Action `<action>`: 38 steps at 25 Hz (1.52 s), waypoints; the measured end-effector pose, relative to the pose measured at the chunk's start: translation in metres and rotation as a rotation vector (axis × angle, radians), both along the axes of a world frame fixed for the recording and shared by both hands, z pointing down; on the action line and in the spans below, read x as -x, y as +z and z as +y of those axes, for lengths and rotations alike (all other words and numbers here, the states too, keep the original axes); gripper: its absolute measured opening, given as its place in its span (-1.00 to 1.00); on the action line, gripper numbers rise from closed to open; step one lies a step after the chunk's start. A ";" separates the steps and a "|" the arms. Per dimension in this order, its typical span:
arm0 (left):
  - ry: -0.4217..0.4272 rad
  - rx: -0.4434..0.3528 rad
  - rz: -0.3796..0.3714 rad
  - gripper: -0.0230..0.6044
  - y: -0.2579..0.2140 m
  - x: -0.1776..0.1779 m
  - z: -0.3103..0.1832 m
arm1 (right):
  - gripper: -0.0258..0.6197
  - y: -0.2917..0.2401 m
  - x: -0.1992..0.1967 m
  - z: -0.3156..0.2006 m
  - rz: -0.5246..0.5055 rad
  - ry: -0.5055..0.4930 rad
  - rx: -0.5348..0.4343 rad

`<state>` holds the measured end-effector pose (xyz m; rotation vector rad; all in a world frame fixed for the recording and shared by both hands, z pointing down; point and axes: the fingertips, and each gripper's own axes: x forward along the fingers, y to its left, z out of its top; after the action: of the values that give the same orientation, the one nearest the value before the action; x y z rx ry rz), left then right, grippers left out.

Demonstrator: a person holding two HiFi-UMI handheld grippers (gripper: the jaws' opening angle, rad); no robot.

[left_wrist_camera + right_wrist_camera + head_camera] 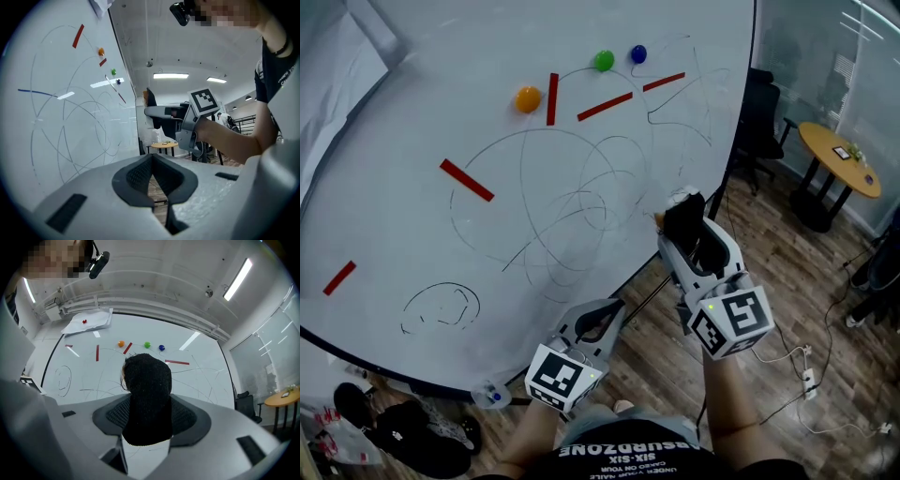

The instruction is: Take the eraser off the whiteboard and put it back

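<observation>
My right gripper (682,225) is shut on the eraser (684,214), a dark block with a black felt face, held just off the right edge of the whiteboard (487,112). In the right gripper view the eraser (147,394) stands upright between the jaws and fills the middle, with the scribbled whiteboard (201,376) behind it. My left gripper (602,317) hangs lower, near the board's bottom edge, shut and empty. The left gripper view shows its pads (140,180) meeting, with the right gripper (161,112) further ahead beside the whiteboard (70,117).
Orange (527,98), green (603,60) and blue (638,53) magnets and several red strips (467,180) sit on the board. A round wooden table (837,159) and a dark chair (759,122) stand to the right. Cables (806,375) lie on the wooden floor; bags (403,431) lie lower left.
</observation>
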<state>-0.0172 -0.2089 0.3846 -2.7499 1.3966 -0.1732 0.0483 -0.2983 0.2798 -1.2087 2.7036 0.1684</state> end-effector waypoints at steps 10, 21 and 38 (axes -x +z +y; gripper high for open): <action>0.012 0.011 0.037 -0.90 -0.003 0.003 0.009 | -0.18 0.015 -0.007 0.029 0.003 0.023 0.022; 0.034 0.029 0.027 -0.90 0.000 0.015 0.027 | -0.18 0.048 -0.002 0.058 0.001 0.036 0.099; 0.072 0.041 0.047 -0.90 -0.010 0.022 0.047 | -0.18 0.095 0.009 0.094 0.017 0.079 0.228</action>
<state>-0.0392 -0.1615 0.3751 -2.8508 1.3159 -0.1366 0.0390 -0.2042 0.3751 -1.3816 2.7503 -0.1243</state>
